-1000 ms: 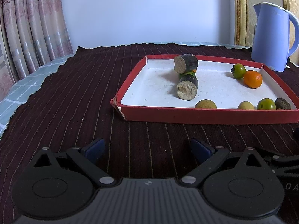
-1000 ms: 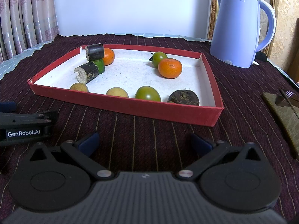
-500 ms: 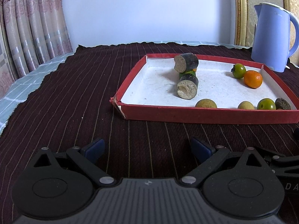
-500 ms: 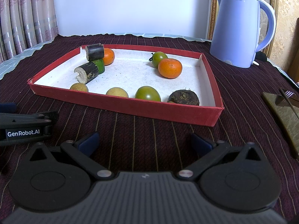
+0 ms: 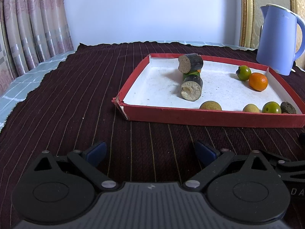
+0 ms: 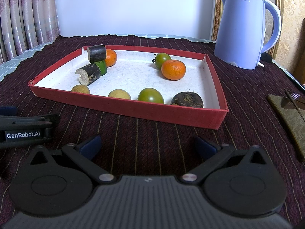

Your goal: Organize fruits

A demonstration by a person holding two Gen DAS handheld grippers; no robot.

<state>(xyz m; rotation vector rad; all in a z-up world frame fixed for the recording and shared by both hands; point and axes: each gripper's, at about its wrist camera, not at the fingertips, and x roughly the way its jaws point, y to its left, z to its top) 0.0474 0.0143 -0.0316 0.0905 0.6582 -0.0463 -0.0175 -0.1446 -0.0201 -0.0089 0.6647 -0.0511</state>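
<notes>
- Little changes over the last second: the left view drifts slightly, and every fruit stays put in the red tray.
- Left gripper and right gripper both hover spread wide, grasping nothing, low over the bench at the tray's 6 o'clock side.
- Two cane pieces, oranges and green fruits lie scattered inside.
- This fits either sorting still ahead or fruit gathered in.
</notes>
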